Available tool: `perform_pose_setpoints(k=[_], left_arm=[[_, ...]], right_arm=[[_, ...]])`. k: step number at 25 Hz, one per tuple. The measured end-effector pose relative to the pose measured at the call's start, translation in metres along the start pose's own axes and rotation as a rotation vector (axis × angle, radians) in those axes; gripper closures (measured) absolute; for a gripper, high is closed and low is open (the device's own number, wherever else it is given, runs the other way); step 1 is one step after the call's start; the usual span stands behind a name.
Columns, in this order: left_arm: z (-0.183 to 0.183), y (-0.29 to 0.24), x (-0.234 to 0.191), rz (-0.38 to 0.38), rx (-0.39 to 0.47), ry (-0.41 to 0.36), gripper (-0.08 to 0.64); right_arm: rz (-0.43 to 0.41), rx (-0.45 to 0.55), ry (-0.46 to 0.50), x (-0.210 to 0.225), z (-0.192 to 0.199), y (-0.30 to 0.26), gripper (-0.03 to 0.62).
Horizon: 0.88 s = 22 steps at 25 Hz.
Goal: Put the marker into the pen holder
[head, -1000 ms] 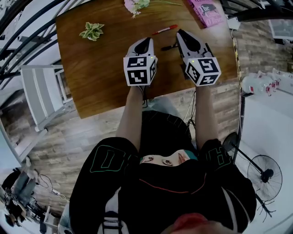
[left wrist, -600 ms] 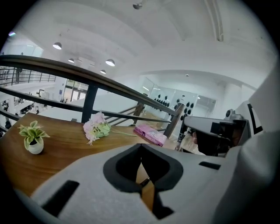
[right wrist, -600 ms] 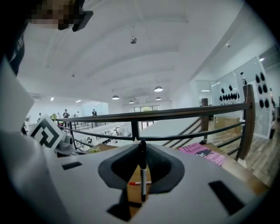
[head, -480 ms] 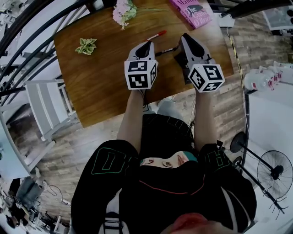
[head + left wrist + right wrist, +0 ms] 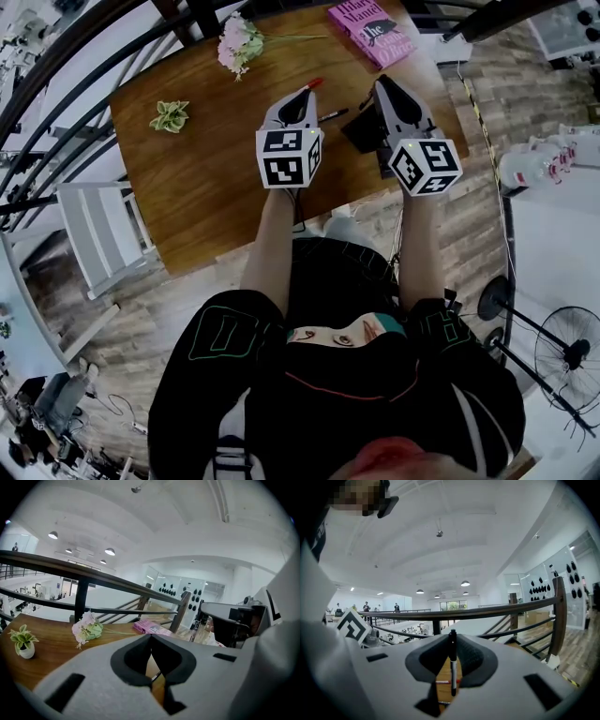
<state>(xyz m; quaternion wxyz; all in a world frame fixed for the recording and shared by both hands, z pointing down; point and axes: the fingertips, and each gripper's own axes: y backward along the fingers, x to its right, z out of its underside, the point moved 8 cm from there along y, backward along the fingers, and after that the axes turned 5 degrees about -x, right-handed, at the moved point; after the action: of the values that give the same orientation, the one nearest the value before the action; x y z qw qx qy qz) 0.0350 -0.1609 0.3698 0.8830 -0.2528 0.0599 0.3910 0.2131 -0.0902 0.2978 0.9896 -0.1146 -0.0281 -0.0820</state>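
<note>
Pinching marker: right gripper [image 5: 452, 644], clamped on a black marker [image 5: 452, 677], shaft upright across the jaws, cap end up.
Left gripper [image 5: 151, 641]: pressed together on nothing, level with the right one, a gap between.
Pen holder [image 5: 360, 131]: apparently the dark box on the table [image 5: 187, 187], just left of the right gripper, slightly nearer the person than its tips.
Loose markers: red marker [image 5: 314, 84] and second black marker [image 5: 333, 115], flat by the left gripper's tips.
Coming move: probably drawing back and left, then down, long axis vertical; right hand nearer.
</note>
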Motion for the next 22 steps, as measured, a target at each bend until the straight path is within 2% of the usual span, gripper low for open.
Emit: perform_pose_setpoints(k=[10, 22], left_arm=[[0.011, -0.011, 0.029, 0.008, -0.023, 0.004, 0.551], [0.040, -0.013, 0.045, -0.037, -0.082, 0.033, 0.551]], right_arm=[[0.030, -0.026, -0.031, 0.031, 0.014, 0.027, 0.537], [-0.008, -0.104, -0.081, 0.046, 0.051, 0.034, 0.538]])
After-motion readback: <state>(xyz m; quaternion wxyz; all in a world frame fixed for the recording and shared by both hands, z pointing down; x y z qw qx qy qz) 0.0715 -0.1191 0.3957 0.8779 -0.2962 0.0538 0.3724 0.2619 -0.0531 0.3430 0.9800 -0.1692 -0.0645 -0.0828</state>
